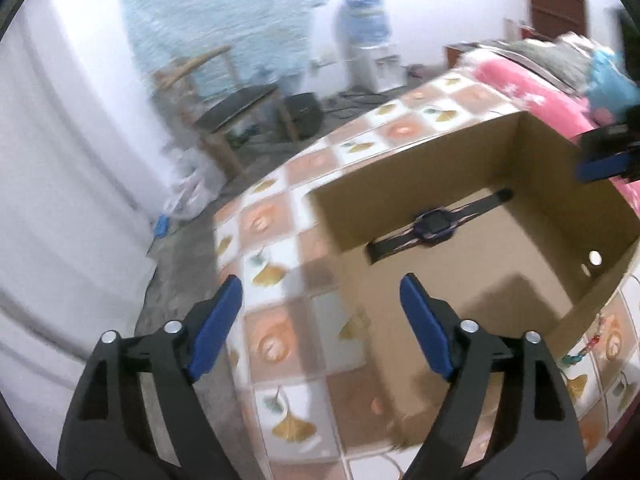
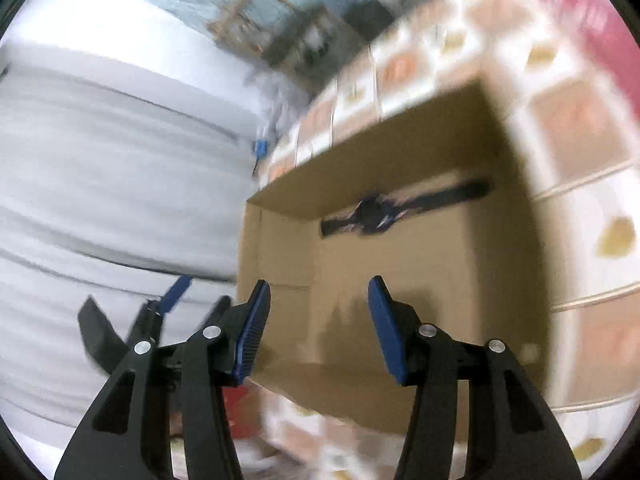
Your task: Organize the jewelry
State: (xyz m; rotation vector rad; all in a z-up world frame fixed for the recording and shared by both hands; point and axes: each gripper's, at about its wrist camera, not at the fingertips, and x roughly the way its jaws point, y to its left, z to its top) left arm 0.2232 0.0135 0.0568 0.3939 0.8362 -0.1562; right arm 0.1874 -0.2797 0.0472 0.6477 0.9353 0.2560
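Observation:
A dark wristwatch (image 1: 434,224) lies flat on the floor of an open cardboard box (image 1: 400,184); it also shows in the right wrist view (image 2: 376,212). My left gripper (image 1: 320,316) is open and empty, above the box's near left corner. My right gripper (image 2: 318,320) is open and empty, above the box (image 2: 516,240); its blue pad shows at the right edge of the left wrist view (image 1: 604,164). A colourful beaded piece (image 1: 588,344) lies on the table beside the box's right wall.
The box stands on a table with a tiled leaf-pattern cloth (image 1: 288,332). A pink blanket (image 1: 532,96) lies behind it. A wooden chair (image 1: 224,108) and a water dispenser (image 1: 368,40) stand on the floor beyond. A white wall (image 1: 60,160) is at left.

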